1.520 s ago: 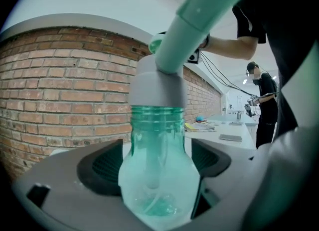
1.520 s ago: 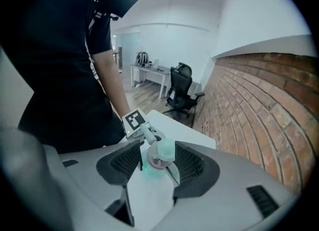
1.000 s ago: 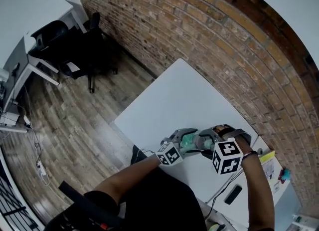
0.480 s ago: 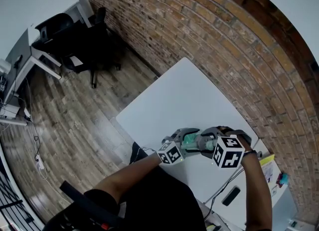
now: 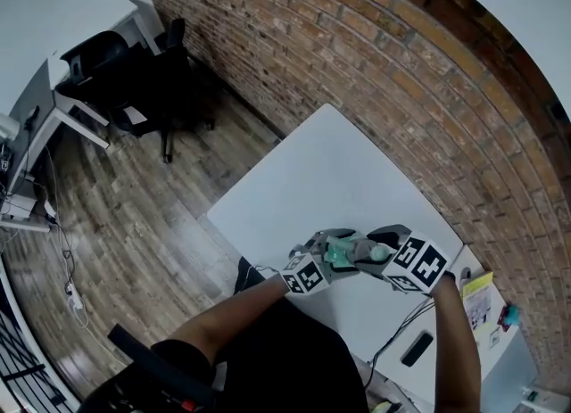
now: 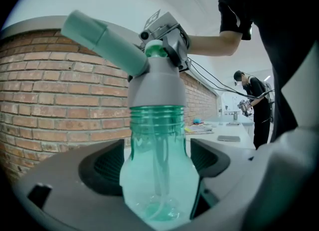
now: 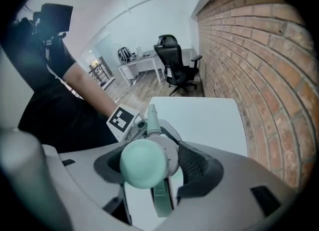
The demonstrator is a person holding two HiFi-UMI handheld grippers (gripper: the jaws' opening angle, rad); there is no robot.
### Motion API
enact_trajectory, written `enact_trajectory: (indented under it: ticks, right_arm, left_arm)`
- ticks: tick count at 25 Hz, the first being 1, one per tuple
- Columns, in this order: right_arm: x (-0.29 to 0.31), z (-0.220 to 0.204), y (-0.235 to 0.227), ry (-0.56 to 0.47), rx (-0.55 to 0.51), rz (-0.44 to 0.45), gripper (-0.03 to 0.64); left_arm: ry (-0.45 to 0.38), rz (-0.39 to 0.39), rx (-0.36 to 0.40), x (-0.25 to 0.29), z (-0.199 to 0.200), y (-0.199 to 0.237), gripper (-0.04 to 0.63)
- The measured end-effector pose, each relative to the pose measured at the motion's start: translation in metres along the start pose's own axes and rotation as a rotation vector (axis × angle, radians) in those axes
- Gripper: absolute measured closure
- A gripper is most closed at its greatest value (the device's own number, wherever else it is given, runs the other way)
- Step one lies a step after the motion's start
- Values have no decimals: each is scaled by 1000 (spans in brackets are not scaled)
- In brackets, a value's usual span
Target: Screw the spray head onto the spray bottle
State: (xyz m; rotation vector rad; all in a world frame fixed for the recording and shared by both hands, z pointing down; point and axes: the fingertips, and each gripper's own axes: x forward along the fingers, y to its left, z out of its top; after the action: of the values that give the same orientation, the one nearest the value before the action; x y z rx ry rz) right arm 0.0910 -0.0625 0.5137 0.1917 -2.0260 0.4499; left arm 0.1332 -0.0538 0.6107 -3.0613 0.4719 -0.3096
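Brick wall (image 5: 401, 72), running along the far edge of a white table (image 5: 330, 179). Wooden floor (image 5: 134, 215) with a black office chair (image 5: 165, 72) well away from the table. Left gripper (image 6: 159, 160): jaws wide, pads pressed on either side of the spray bottle (image 6: 158, 185), which is held above the table's near part. Right gripper (image 7: 149, 162): jaws closed around the grey spray head (image 6: 149, 75), gripping it from above. Spray bottle: clear green plastic, upright in the left gripper view, containing a thin tube (image 6: 159, 145) that curls at the base (whether any liquid is inside cannot be told). Spray head: seated on the bottle's neck, thread ridges (image 6: 157, 113) showing just below its collar, mint nozzle (image 6: 99, 38) angled up and to the left.
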Motion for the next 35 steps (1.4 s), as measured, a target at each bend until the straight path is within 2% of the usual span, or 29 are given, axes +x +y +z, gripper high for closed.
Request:
enact_trajectory:
  ticks: [3, 5, 10, 15, 21, 28, 32, 35]
  right_arm:
    - [-3, -2, -8, -56, 146, 26, 356]
    - [-5, -2, -10, -84, 187, 36, 356]
    - [-3, 0, -7, -51, 142, -16, 356]
    - [4, 2, 2, 72, -1, -96, 356]
    - [1, -1, 1, 24, 32, -94, 356]
    - [-10, 9, 12, 71, -119, -98, 354]
    - [-24, 16, 21, 152, -323, -95, 355]
    - [-22, 11, 23, 258, -458, -89, 356]
  left_arm:
    - [2, -3, -3, 0, -1, 0, 179]
    - [4, -4, -4, 0, -1, 0, 179]
    - [1, -3, -2, 1, 0, 0, 179]
    - [-2, 0, -2, 0, 0, 0, 179]
    - [-6, -1, -4, 0, 0, 0, 179]
    - [-5, -1, -8, -1, -1, 0, 179]
    - [-4, -1, -10, 0, -1, 0, 179]
    - [-3, -1, -16, 0, -1, 0, 179]
